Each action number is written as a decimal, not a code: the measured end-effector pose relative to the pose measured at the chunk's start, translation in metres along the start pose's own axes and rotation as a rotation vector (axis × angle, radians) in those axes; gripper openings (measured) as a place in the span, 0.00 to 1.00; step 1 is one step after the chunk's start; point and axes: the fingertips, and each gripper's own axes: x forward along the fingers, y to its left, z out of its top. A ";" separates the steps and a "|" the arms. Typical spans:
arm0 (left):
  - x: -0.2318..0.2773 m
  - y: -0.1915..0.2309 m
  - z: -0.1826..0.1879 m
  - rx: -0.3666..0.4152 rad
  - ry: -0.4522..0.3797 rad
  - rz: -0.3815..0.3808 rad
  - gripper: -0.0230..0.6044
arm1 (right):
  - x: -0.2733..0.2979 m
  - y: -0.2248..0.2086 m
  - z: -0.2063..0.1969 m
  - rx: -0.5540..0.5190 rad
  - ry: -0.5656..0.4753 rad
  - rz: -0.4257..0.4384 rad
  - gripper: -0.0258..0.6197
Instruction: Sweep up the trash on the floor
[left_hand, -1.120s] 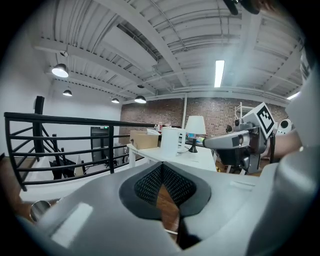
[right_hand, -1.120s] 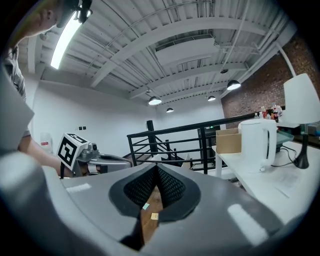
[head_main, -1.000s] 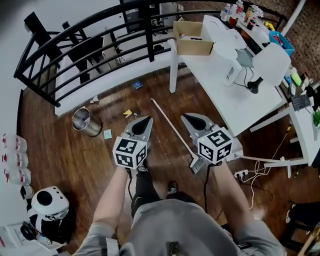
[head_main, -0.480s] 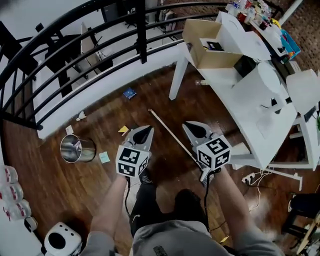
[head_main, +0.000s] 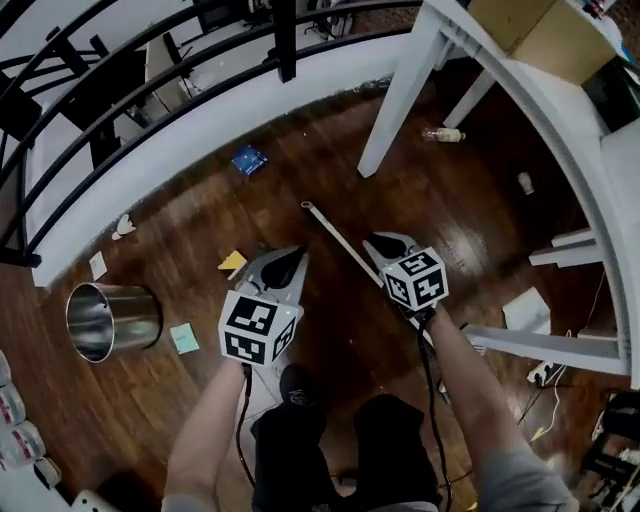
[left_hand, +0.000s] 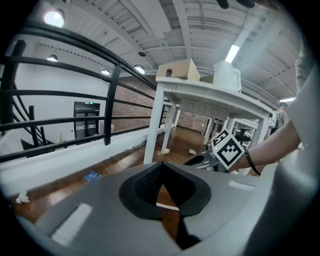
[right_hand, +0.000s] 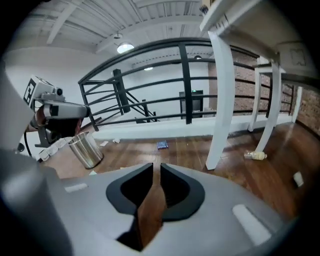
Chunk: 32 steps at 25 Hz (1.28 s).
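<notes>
A broom lies on the dark wooden floor, its pale handle (head_main: 333, 235) running from the middle of the head view down under my right gripper (head_main: 383, 242). The broom's head is hidden by my right arm. That gripper's jaws have just been opening and stand a little apart with nothing between them; floor shows through the gap in the right gripper view (right_hand: 156, 167). My left gripper (head_main: 292, 253) is shut and empty, left of the handle. Trash is scattered around: a blue packet (head_main: 248, 158), a yellow scrap (head_main: 232, 262), a green note (head_main: 183, 337), crumpled paper (head_main: 123, 226) and a plastic bottle (head_main: 443, 134).
A steel bin (head_main: 110, 320) stands at the left. A black railing (head_main: 285, 40) on a white kerb curves across the back. White table legs (head_main: 400, 95) and the table rise at the right, with cables (head_main: 545, 372) on the floor beneath.
Both grippers and the head camera have sunk toward the floor, so the floor looks much closer. The right jaws have parted slightly. The table has slid to the upper right edge.
</notes>
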 end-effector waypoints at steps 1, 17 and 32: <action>0.013 0.009 -0.025 0.006 0.013 0.003 0.05 | 0.026 -0.008 -0.023 0.004 0.016 -0.002 0.13; 0.123 0.036 -0.242 -0.092 0.170 -0.058 0.05 | 0.217 -0.094 -0.240 -0.034 0.265 -0.050 0.23; 0.129 0.043 -0.279 -0.068 0.299 -0.038 0.05 | 0.232 -0.092 -0.259 -0.050 0.302 -0.036 0.17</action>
